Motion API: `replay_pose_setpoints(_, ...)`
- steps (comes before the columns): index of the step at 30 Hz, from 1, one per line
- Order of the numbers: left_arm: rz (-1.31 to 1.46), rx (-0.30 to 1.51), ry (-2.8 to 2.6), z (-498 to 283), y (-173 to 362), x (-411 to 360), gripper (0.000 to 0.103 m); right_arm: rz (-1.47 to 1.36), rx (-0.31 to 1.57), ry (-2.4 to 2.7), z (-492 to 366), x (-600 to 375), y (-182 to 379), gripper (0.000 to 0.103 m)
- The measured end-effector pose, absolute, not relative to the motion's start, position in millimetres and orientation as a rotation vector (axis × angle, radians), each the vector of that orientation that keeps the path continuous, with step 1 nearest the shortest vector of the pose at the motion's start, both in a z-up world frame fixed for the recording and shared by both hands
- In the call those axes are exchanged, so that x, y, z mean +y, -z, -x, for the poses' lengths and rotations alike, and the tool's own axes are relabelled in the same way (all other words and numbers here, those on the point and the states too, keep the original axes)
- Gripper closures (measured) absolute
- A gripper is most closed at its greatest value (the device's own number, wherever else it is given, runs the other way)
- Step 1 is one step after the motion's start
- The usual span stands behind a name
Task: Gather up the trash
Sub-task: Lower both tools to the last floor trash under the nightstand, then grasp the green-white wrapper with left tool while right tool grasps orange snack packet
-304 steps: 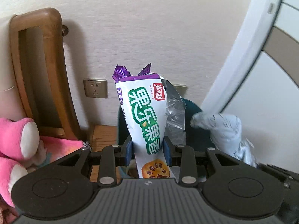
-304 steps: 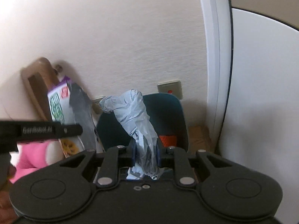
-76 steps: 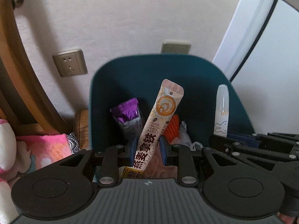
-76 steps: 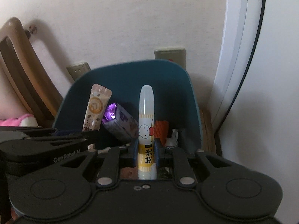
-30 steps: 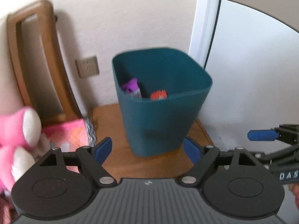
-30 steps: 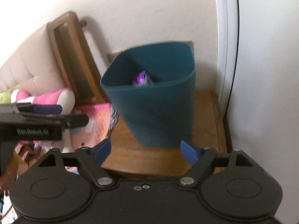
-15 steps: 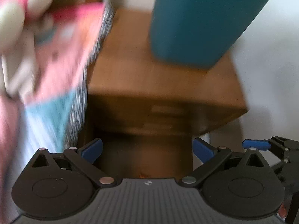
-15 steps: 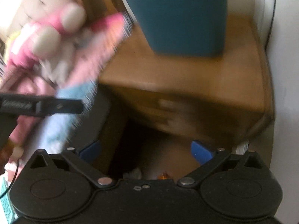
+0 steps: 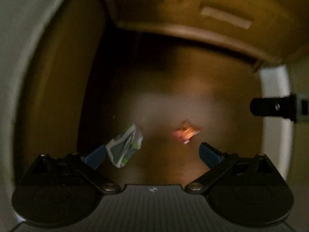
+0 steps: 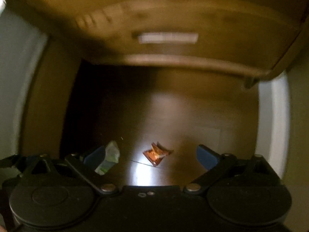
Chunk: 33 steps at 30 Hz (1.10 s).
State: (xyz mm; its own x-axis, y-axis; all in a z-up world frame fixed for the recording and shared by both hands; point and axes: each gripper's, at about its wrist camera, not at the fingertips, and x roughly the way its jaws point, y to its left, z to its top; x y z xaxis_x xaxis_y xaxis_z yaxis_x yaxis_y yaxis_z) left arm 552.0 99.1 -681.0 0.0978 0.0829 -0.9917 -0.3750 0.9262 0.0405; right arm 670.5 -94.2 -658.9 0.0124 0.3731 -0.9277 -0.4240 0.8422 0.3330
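Two scraps of litter are what I have left to gather, as far as I can see, and neither is picked up yet: a green-and-white wrapper (image 9: 125, 147) and an orange wrapper (image 9: 185, 133), both lying on the dark floor (image 9: 164, 166) under the wooden cabinet (image 9: 185, 15). I see no bin in either view, so I cannot say from here how much has already gone in. My left gripper (image 9: 152, 154) stands with its jaws spread wide and nothing between the blue pads, the green-and-white wrapper just beside the left pad and the orange one nearer the right pad, apart from both. My right gripper (image 10: 150, 155) has just let its jaws come in a touch, yet they too are wide and bare, with the orange wrapper (image 10: 156, 153) lying on the floor between them. Both scraps look like thin, crinkled film with sharp folded corners, the orange one glossy and catching light. I judge them light and springy. The floor looks smooth and polished, throwing back a pale glare, and the cabinet front is matt brown wood with a pale bar on it
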Motion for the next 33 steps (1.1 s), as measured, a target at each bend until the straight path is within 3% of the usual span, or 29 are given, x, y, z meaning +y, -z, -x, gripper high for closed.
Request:
replay_pose_setpoints(9, 0.217, 1.480, -0.445, -532, 793, 118, 0.000, 0.037, 1.568, -0.640, -651, -68, 787, 0.008)
replay_pose_setpoints(24, 0.150, 1.557, -0.403, -521, 879, 141, 0.001, -0.197, 1.727, -0.227, -650, -48, 886, 0.023)
replay_pose_setpoints(26, 0.146, 1.568, -0.396, -520, 883, 143, 0.006, -0.212, 1.736, -0.200, -651, -46, 888, 0.029)
replay_pose_setpoints(30, 0.143, 1.585, -0.401, -522, 886, 145, 0.030, -0.192, 1.740, -0.184, -651, -39, 890, 0.037)
replay_pose_setpoints(33, 0.144, 1.577, -0.405, -525, 879, 145, 0.037, -0.171, 1.733, -0.201, -651, -38, 888, 0.047)
